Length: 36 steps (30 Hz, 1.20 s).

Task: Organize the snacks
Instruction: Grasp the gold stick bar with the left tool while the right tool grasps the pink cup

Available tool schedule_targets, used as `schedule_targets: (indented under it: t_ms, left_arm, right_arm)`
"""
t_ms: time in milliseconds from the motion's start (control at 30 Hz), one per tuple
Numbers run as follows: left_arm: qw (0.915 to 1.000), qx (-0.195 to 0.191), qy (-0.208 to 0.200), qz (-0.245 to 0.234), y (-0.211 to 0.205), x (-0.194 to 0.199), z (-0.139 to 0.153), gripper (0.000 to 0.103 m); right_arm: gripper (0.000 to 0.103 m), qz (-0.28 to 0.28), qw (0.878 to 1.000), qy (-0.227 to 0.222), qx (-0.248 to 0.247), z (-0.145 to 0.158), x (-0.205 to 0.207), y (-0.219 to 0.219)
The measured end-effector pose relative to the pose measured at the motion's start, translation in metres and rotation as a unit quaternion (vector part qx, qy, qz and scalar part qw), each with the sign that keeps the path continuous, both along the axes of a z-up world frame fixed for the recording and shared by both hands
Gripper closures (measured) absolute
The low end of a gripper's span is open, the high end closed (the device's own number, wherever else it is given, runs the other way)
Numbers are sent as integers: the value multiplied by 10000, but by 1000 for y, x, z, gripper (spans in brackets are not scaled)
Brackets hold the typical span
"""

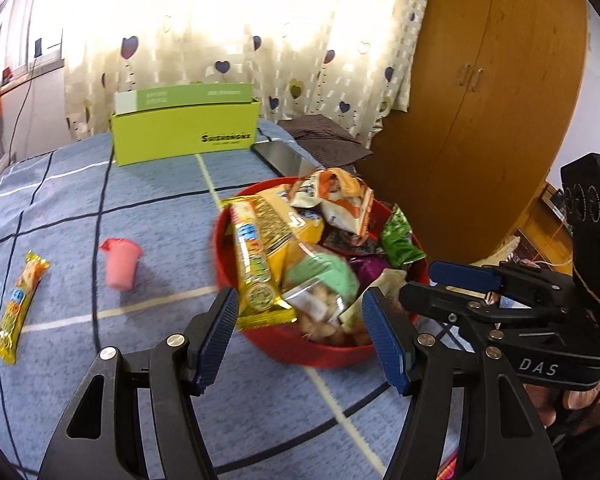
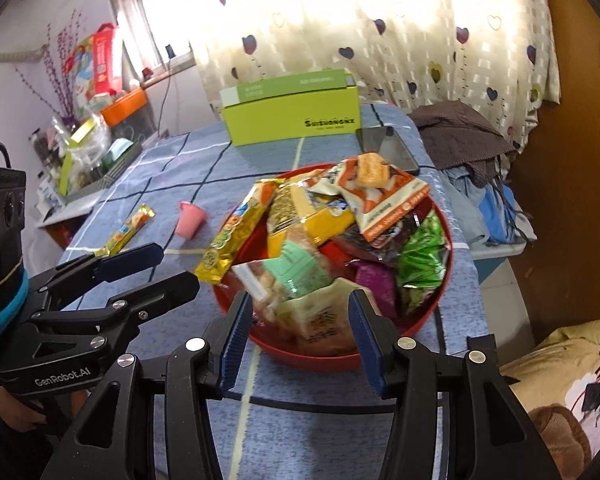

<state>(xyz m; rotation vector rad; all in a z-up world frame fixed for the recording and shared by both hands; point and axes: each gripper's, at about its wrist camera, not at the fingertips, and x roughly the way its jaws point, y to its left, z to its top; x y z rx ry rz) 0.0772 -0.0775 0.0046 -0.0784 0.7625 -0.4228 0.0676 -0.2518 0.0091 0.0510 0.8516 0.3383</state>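
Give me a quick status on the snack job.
Both claws, left and right, open, empty. Red bowl heaped with snacks. Yellow bar, pink cup loose.

**Sunlit Room Behind the Blue Checked Surface**

Daylight is pouring through a cream curtain point(image 1: 236, 28) dotted with hearts, glowing along the far wall. A tall wooden wardrobe point(image 1: 496, 92) is standing at the right. A window point(image 2: 148, 12) is shining at the far left above a cluttered side shelf point(image 2: 88, 148). Dark cloth point(image 2: 460, 128) is lying crumpled at the far right, and a patterned bed point(image 2: 568, 376) is showing near right.
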Motion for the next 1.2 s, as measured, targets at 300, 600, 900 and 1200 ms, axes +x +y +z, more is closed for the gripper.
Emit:
schedule_targets:
  t_ms: [300, 600, 900, 1200]
  left_arm:
    - [9998, 56, 110, 170, 22, -8, -7, 38]
    - [9997, 42, 77, 247, 38, -15, -8, 38]
    - [9975, 221, 47, 663, 61, -18, -11, 38]
    - [9970, 155, 80, 759, 80, -19, -16, 38]
  right_arm:
    - [52, 245, 9995, -97, -146, 1, -3, 24]
    - [48, 427, 9990, -77, -82, 1, -2, 43]
    - [48, 626, 9980, 34, -50, -4, 0, 60]
    - [47, 856, 9963, 79, -40, -4, 3, 77]
